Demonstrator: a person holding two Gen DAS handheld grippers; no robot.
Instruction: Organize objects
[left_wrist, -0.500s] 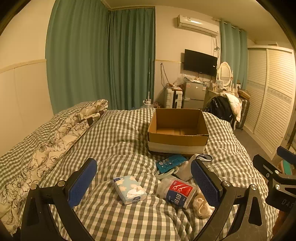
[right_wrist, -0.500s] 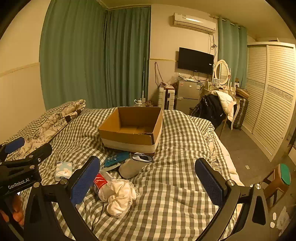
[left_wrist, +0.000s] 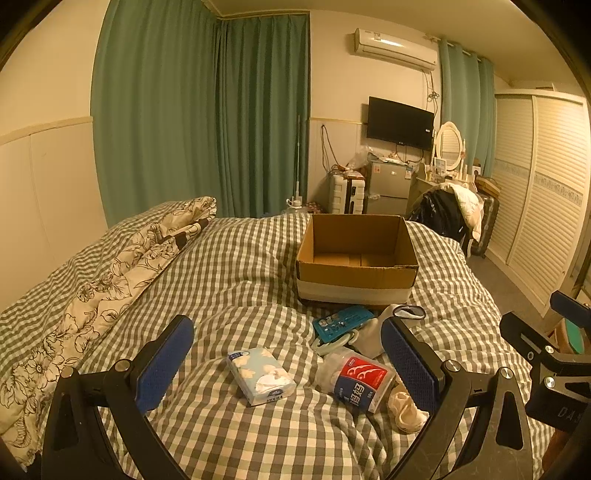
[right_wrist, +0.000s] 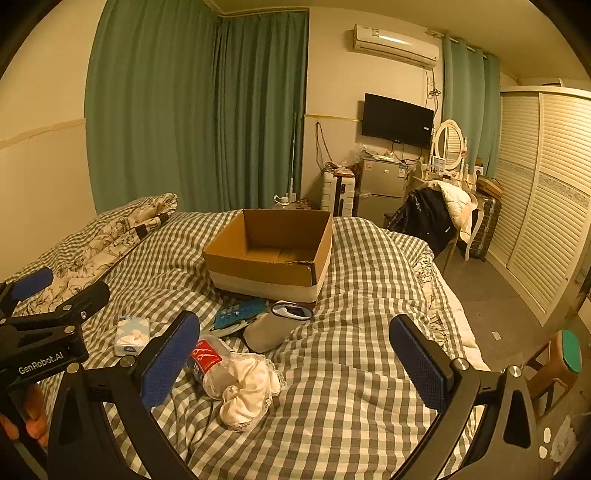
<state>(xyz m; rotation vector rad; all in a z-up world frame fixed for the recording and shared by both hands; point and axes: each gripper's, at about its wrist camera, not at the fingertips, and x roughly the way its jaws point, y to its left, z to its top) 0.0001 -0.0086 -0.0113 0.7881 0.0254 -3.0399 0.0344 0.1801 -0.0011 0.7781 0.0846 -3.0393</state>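
Note:
An open, empty cardboard box (left_wrist: 356, 254) (right_wrist: 271, 251) sits on the checked bed. In front of it lie a teal card pack (left_wrist: 341, 322) (right_wrist: 240, 312), a white pouch (right_wrist: 275, 325), a floss-pick tub with a red label (left_wrist: 360, 382) (right_wrist: 205, 360), a white scrunchie (right_wrist: 243, 387) (left_wrist: 404, 410) and a light blue tissue pack (left_wrist: 260, 374) (right_wrist: 132, 334). My left gripper (left_wrist: 286, 363) is open and empty, its jaws either side of the tissue pack and tub. My right gripper (right_wrist: 293, 363) is open and empty above the scrunchie and bare bedding.
A floral duvet (left_wrist: 110, 273) lies along the bed's left side. The bed's right edge drops to the floor by a slatted wardrobe (right_wrist: 546, 206). A chair with clothes (right_wrist: 439, 210), a fridge and a dresser stand beyond the bed. A stool (right_wrist: 557, 358) stands at right.
Both grippers have moved very slightly; the objects on the bed have not moved. Both stay open.

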